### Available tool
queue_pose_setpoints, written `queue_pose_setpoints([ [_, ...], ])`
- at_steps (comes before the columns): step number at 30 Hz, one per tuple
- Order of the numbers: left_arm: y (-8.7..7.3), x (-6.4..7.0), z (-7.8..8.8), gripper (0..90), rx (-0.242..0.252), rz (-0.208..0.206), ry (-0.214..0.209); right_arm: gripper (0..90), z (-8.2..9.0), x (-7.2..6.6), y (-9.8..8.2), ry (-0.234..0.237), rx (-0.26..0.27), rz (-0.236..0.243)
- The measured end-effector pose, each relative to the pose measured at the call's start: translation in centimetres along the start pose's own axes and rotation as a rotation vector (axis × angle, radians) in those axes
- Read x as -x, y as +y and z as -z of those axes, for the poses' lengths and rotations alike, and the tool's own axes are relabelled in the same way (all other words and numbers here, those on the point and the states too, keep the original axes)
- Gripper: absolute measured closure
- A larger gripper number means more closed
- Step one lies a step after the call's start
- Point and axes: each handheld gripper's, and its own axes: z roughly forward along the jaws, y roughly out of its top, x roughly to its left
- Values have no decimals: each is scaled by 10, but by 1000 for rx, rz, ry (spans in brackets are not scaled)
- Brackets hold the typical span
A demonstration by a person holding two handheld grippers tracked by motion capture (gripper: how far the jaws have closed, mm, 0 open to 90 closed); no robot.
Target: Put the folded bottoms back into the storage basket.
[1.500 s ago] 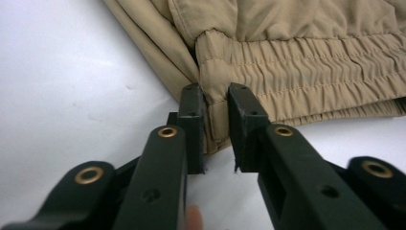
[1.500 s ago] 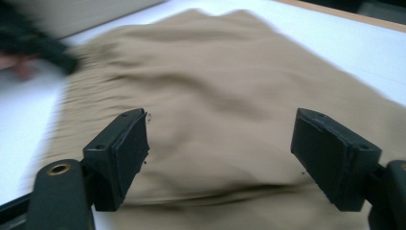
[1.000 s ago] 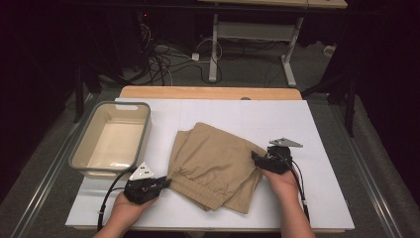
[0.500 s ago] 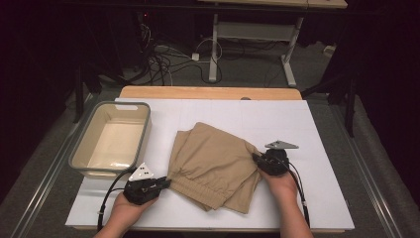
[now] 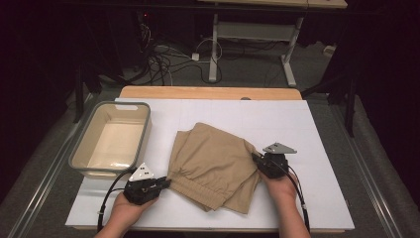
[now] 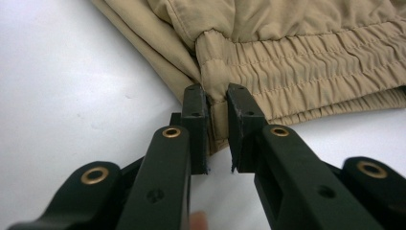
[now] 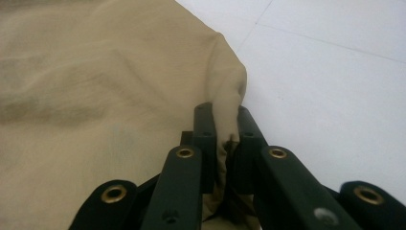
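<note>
Shorts [image 5: 214, 163]: tan, folded, flat on white table [image 5: 322, 124], centre-front; elastic waistband twd the person.
Left gripper [image 5: 166, 183]: clamped on waistband corner at shorts' left-front edge; fabric pinched btwn jaws in left gripper view [image 6: 216, 103].
Right gripper [image 5: 257, 159]: jaws just closed; now gripping a bunched fold at shorts' right edge [image 7: 225, 120].
Tub [image 5: 79, 153]: beige w/ grey rim, left of shorts, apart from them, nothing inside.
Hands: both low at table's near edge.

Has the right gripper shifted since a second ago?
Yes, slightly. In the high view the right gripper sits a little lower, nearer the white table's near edge. Its fingers have just been closing and now pinch the folded tan cloth shorts.
</note>
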Motion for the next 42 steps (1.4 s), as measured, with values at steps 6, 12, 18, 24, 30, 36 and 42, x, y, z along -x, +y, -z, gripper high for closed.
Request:
queue_pose_setpoints([
  [6,2,1,1,777,-12,-13,15,845,2,0,-1,0,22,9],
  [12,21,4,9,772,-140,-29,29,844,7,-3,-3,-3,74,26],
  [18,49,8,9,774,-287,-92,50,844,10,1,-1,39,102,3],
  [24,74,10,8,775,-399,-126,65,845,17,0,8,62,171,12],
  [30,93,8,12,774,-480,-132,79,845,18,-7,16,79,194,24],
  [36,94,4,24,774,-535,-144,98,846,19,-21,19,113,199,49],
  [42,92,1,33,775,-596,-149,123,844,11,-33,22,144,206,47],
])
